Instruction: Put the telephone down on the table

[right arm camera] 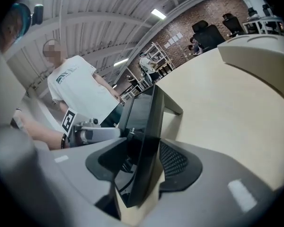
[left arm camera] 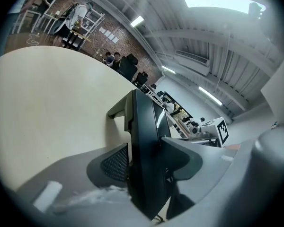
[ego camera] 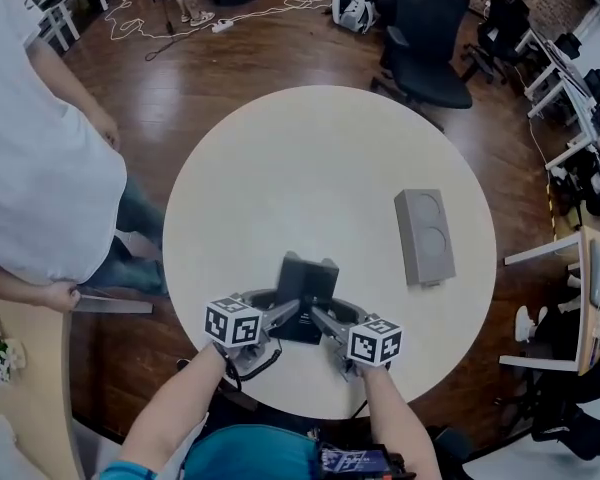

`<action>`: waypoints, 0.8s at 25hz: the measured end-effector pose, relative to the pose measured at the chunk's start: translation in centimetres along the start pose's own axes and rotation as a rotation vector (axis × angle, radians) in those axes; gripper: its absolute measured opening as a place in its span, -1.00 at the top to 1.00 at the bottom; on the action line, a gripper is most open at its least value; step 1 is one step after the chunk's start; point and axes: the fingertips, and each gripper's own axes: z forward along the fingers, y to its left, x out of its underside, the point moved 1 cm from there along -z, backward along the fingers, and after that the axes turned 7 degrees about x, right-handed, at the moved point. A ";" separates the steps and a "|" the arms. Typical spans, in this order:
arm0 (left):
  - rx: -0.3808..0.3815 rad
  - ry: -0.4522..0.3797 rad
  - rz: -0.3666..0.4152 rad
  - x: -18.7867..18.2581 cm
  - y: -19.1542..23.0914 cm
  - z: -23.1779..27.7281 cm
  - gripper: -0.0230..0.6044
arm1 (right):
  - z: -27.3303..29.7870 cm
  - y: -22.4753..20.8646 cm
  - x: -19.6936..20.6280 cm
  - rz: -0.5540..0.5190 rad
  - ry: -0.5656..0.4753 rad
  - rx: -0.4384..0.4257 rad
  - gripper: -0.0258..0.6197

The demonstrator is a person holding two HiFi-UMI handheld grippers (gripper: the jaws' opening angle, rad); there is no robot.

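Observation:
The telephone (ego camera: 306,286), a dark flat desk set with a stand leg, is at the near side of the round cream table (ego camera: 280,158), tilted up on edge. My left gripper (ego camera: 292,312) grips its left edge and my right gripper (ego camera: 321,316) its right edge. In the left gripper view the telephone (left arm camera: 144,141) stands between the jaws of the left gripper (left arm camera: 143,167), both pads against it. In the right gripper view the right gripper (right arm camera: 144,167) clamps the telephone (right arm camera: 149,126) the same way. Its far leg is close to the tabletop; contact cannot be told.
A grey oblong box (ego camera: 425,236) lies on the table to the right, apart from the telephone. A person in a white shirt (ego camera: 35,158) stands at the table's left. A black office chair (ego camera: 425,38) is beyond the far edge.

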 end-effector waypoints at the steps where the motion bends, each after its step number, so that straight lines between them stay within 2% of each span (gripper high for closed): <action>1: 0.010 0.000 0.002 -0.1 0.0 0.2 0.18 | 0.1 -0.1 -0.1 0.014 -0.004 -0.012 0.29; 4: 0.023 0.000 0.009 -0.1 -0.1 0.3 0.24 | 0.3 -0.3 0.0 0.057 -0.019 -0.039 0.32; 11: 0.024 -0.022 -0.019 0.1 -0.9 -0.1 0.29 | -0.6 0.3 -0.1 0.093 -0.042 -0.035 0.35; 20: 0.026 -0.158 -0.051 -2.3 -3.5 -4.0 0.29 | -2.3 4.7 -3.2 0.064 -0.118 -0.069 0.38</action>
